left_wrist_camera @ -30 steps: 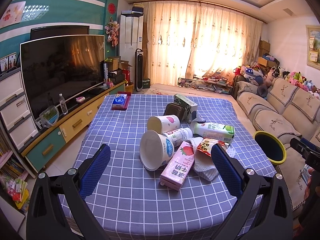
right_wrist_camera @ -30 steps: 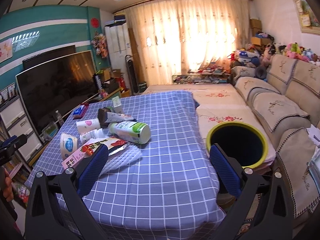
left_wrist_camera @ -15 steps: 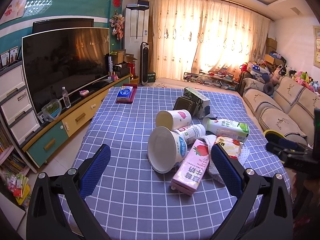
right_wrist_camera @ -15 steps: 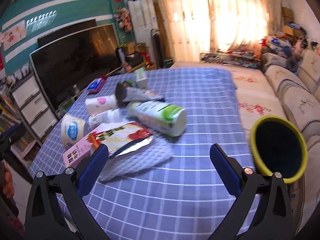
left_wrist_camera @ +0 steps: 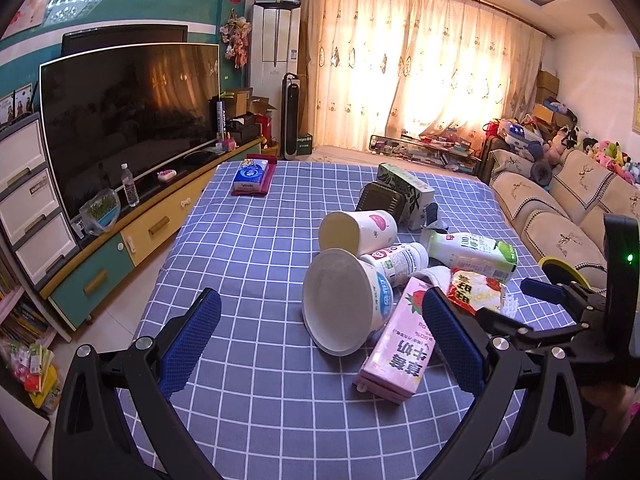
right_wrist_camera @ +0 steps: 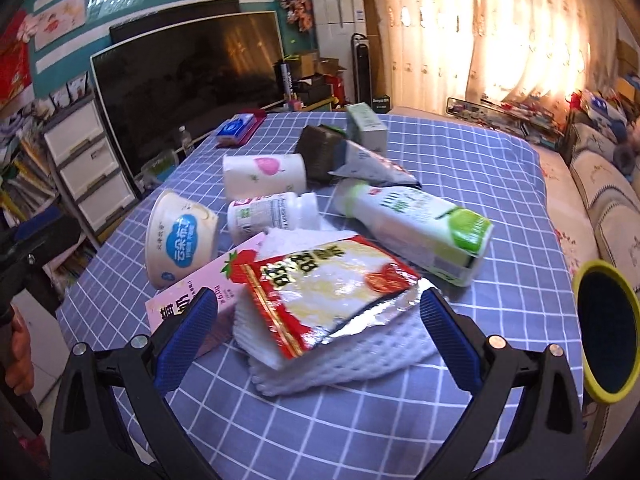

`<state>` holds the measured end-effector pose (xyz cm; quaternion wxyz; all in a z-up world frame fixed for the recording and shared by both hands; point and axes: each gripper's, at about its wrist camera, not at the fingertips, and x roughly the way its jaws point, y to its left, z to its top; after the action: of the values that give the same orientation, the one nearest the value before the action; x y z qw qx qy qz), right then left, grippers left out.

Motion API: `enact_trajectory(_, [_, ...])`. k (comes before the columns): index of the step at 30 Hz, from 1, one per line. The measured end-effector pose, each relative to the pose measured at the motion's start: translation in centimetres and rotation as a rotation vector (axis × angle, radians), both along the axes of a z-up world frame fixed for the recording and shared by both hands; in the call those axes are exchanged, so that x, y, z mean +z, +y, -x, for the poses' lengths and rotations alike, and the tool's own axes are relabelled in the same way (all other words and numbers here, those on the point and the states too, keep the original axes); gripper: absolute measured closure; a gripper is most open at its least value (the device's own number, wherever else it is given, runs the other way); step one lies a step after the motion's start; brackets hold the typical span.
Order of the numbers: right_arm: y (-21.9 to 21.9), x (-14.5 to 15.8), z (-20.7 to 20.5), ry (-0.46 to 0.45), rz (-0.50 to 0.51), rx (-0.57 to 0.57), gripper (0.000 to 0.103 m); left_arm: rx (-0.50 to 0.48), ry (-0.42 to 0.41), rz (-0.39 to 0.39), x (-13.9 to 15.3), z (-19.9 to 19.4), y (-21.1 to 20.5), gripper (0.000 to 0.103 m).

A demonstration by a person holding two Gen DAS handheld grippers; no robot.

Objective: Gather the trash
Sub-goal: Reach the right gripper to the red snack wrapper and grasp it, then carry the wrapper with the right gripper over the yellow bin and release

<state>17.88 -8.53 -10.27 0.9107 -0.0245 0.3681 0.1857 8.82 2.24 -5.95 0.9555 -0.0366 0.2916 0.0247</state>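
A pile of trash lies on the blue checked table point(left_wrist_camera: 256, 248). In the left wrist view: a large white cup point(left_wrist_camera: 340, 300) on its side, a pink milk carton point(left_wrist_camera: 396, 354), a paper cup point(left_wrist_camera: 360, 230) and a green-capped bottle point(left_wrist_camera: 472, 254). My left gripper point(left_wrist_camera: 320, 336) is open, just before the large cup. In the right wrist view a red snack bag point(right_wrist_camera: 324, 292) lies on white foam wrap point(right_wrist_camera: 360, 348). My right gripper point(right_wrist_camera: 316, 332) is open, with a finger on either side of the bag and foam. The yellow-rimmed bin point(right_wrist_camera: 606, 328) stands at the right.
A tissue pack point(left_wrist_camera: 251, 174) lies at the table's far left. A green box point(left_wrist_camera: 404, 188) and a dark container point(left_wrist_camera: 380, 200) lie behind the pile. A TV point(left_wrist_camera: 128, 116) on a cabinet lines the left; a sofa point(left_wrist_camera: 568, 216) lines the right.
Both grippers have moved in toward the pile. The right one swung left from the bin and came down close over the snack bag and foam.
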Motion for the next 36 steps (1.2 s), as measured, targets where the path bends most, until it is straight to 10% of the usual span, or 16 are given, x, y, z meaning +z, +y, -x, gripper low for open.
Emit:
enact_trajectory(6, [0.9,-1.2,-1.1,0.048,0.044,0.007,0.038,0.001,0.005,0.009,-0.5,-0.4,0.3,0.004])
enact_trajectory(13, [-0.3,-0.1,-0.4,0.030,-0.018,0.009,0.096,-0.002,0.004,0.008,-0.5,-0.4,0.2,0.004])
enact_trajectory(36, [-5.6,8.2,3.1,-0.071,-0.257,0.075,0.101,-0.064,0.007,-0.008,-0.4,-0.4,-1.8,0.004])
